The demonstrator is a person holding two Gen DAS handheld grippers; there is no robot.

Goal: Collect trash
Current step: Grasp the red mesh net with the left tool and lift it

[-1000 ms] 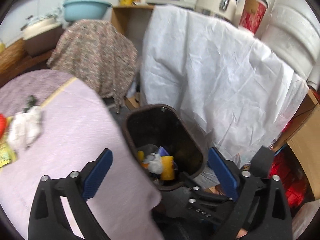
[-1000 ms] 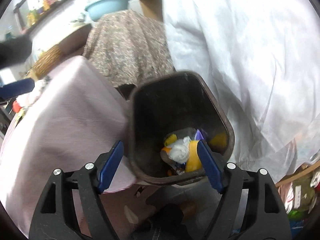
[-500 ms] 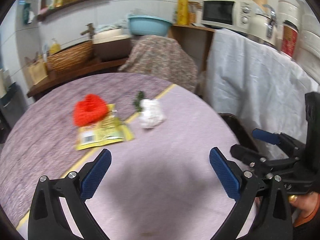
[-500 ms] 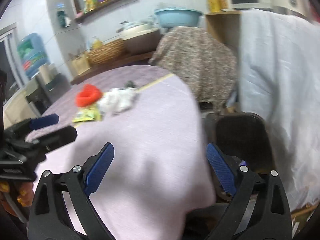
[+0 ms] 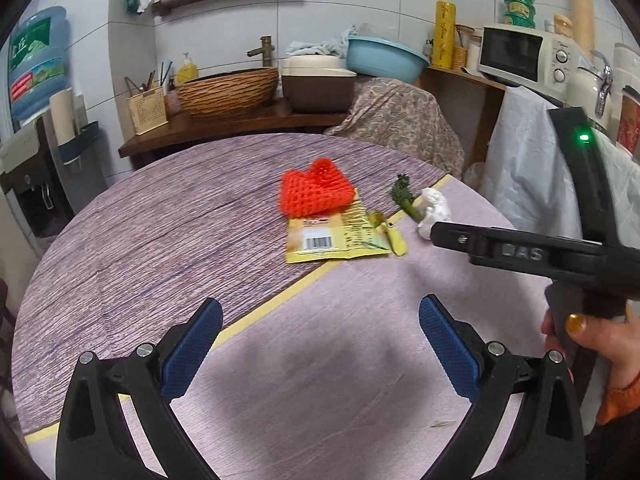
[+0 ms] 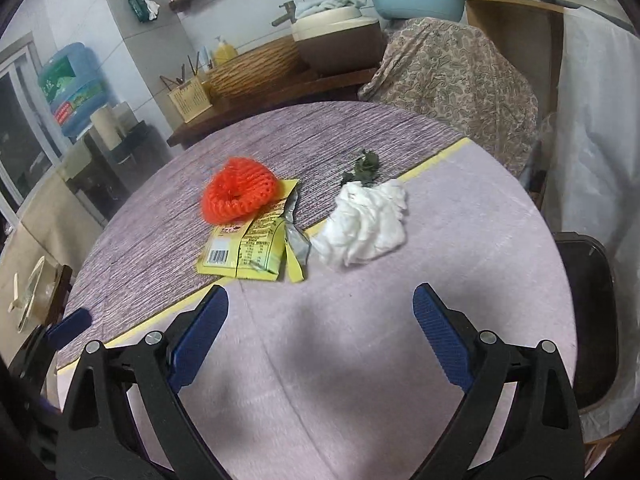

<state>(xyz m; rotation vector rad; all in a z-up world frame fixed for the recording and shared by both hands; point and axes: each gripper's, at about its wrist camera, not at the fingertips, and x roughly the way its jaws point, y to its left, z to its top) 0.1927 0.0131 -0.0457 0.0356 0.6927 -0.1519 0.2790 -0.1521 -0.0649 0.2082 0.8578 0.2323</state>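
A blue plastic basin [image 5: 384, 58], a woven wicker basket [image 5: 227, 92] and a white microwave oven [image 5: 524, 54] are seen behind the round table [image 5: 140, 232].

I log: orange-red mesh netting [image 6: 239, 197]; yellow wrapper [image 6: 248, 255] with black barcode; white crumpled tissue [image 6: 366, 224]; dark green stem [image 5: 405, 199]; counter [image 6: 360, 360] lilac, streaked purple-grey beyond a yellow stripe; my fingers [image 6: 198, 338] blue-padded, black-framed.
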